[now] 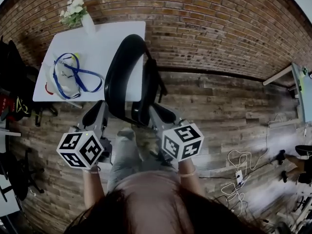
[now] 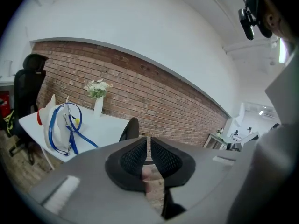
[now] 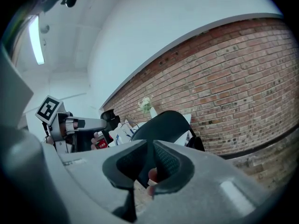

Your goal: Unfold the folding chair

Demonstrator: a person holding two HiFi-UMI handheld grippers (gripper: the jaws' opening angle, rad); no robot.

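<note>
The black folding chair (image 1: 127, 72) stands upright on the wooden floor right in front of me, its curved back and seat close together. My left gripper (image 1: 92, 115) sits just left of the chair's lower frame, apart from it. My right gripper (image 1: 165, 114) is close beside the frame's right side. In the left gripper view the jaws (image 2: 148, 148) stand a narrow slit apart with nothing clamped, and a chair edge (image 2: 130, 129) shows beyond. In the right gripper view the jaws (image 3: 150, 155) are likewise slightly parted, with the chair back (image 3: 163, 124) beyond them.
A white table (image 1: 112, 35) stands behind the chair against the brick wall, bearing a vase of flowers (image 1: 80, 14) and a blue-strapped bag (image 1: 68, 76). A black office chair (image 2: 27, 85) is at the left. Cables (image 1: 241, 172) lie on the floor at the right.
</note>
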